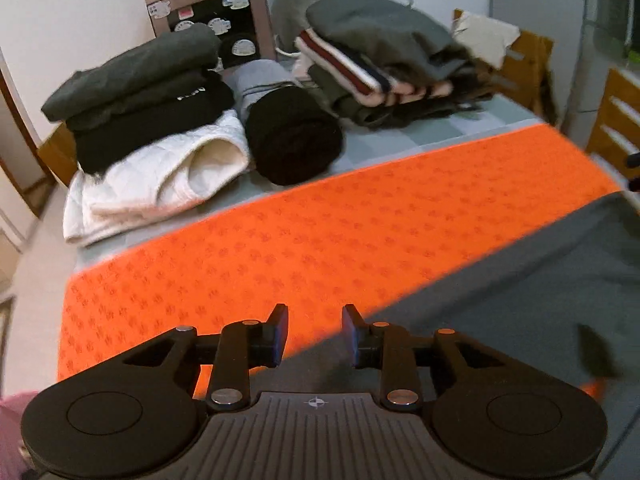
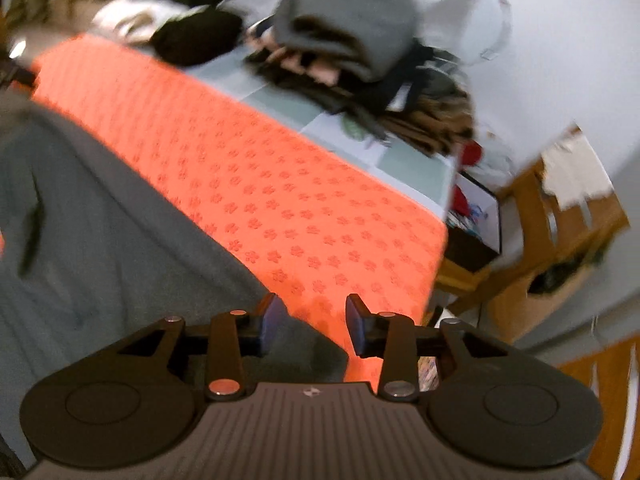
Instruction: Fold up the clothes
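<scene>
A grey garment (image 1: 500,300) lies spread flat on an orange patterned mat (image 1: 300,248) on the table. My left gripper (image 1: 315,334) is open and empty, hovering over the garment's near left edge where it meets the mat. In the right wrist view the same grey garment (image 2: 100,232) fills the left side on the orange mat (image 2: 288,200). My right gripper (image 2: 312,326) is open and empty, over the garment's near right corner.
Behind the mat are folded stacks: dark clothes on a white quilted piece (image 1: 152,176), a black roll (image 1: 292,136), and a striped and grey pile (image 1: 384,60). A wooden chair (image 2: 560,240) stands off the table's right end. An appliance (image 1: 208,12) stands at the back.
</scene>
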Demonstrator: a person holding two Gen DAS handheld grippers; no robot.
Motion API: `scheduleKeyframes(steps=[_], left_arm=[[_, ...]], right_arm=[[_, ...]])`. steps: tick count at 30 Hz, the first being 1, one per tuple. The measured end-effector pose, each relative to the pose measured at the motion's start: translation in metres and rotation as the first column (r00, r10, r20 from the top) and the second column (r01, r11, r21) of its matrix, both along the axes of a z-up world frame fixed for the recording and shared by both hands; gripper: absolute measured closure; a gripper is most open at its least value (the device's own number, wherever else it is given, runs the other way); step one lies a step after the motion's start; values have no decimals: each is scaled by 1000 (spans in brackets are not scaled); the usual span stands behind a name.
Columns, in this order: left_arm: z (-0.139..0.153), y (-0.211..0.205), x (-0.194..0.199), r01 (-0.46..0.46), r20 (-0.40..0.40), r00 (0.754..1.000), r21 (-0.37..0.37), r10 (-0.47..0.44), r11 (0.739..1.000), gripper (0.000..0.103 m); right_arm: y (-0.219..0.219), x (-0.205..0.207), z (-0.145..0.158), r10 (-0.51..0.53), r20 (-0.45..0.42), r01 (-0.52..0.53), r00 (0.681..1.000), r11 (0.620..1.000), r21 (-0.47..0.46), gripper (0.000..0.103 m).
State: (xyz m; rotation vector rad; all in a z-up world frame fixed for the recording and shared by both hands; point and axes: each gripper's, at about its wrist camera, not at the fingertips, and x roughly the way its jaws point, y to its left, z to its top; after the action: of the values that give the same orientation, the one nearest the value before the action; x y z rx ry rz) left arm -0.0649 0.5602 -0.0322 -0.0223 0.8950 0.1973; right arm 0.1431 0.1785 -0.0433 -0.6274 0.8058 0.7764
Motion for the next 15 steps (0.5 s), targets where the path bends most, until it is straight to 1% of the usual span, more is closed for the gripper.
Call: scheduleKeyframes(steps=[4,7,9,11,15], left_arm=[[9,-17,-33,43,-6,999,-100,-44,994,68],[8,-33,-54,58,-16,998,-208,-63,976,67],[3,-47,-64,77,-25,996,-253,-86,965,67],[-4,-61,-72,93,-43,993,-276,-109,957,67],[-23,-83,-83,98,-92,987,-314,-133,944,67]], right_arm=[[-39,-15,16,-99,-86,106,991,991,85,61],[-67,-36,17,-155,-151,172,976,979,107,61],[-84,-53,11,-189,-204,214,961,970,113,61],[-99,-68,1,-222,-255,257,941,960,112,62],[-116,-94,-25,-289,-311,331,905,940,87,62]])
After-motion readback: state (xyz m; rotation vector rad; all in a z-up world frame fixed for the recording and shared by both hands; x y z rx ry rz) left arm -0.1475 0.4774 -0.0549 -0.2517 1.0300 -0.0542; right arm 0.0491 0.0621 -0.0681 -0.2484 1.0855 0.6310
